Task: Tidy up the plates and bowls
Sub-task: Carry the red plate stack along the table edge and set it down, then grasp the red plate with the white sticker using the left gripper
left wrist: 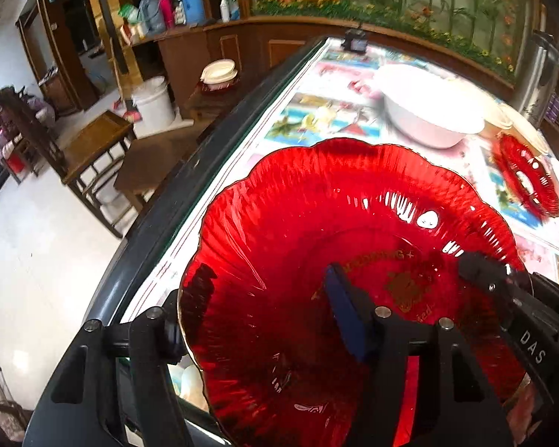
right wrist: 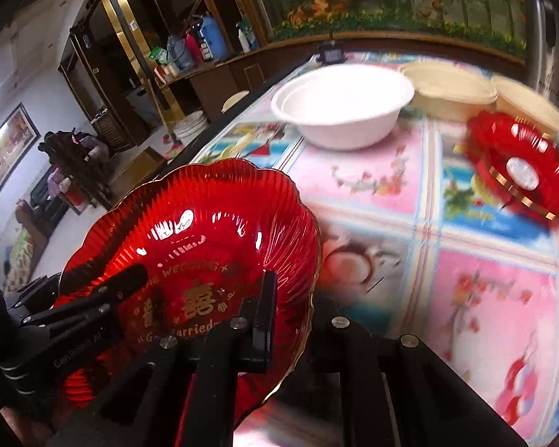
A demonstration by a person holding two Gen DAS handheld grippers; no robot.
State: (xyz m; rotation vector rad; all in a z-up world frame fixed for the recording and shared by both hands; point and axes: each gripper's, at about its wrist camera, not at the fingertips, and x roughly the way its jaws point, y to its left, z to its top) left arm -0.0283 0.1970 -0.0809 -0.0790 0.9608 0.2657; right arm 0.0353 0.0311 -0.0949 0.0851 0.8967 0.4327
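Both grippers meet on the red plate (right wrist: 190,260) at the table's (right wrist: 410,193) near left edge. The right gripper (right wrist: 264,316) is clenched on its rim, probably to carry it to the other red plate (right wrist: 521,171). The left gripper (left wrist: 249,320) straddles the rim; can't tell if it's pinching.

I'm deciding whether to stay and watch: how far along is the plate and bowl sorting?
Early. Done: perhaps the white bowl, which may hold a nested second. In hand: the lettered red plate, clamped by the right gripper at the table edge, left gripper open around its rim. Left: the other red plate and two cream bowls, unstacked.
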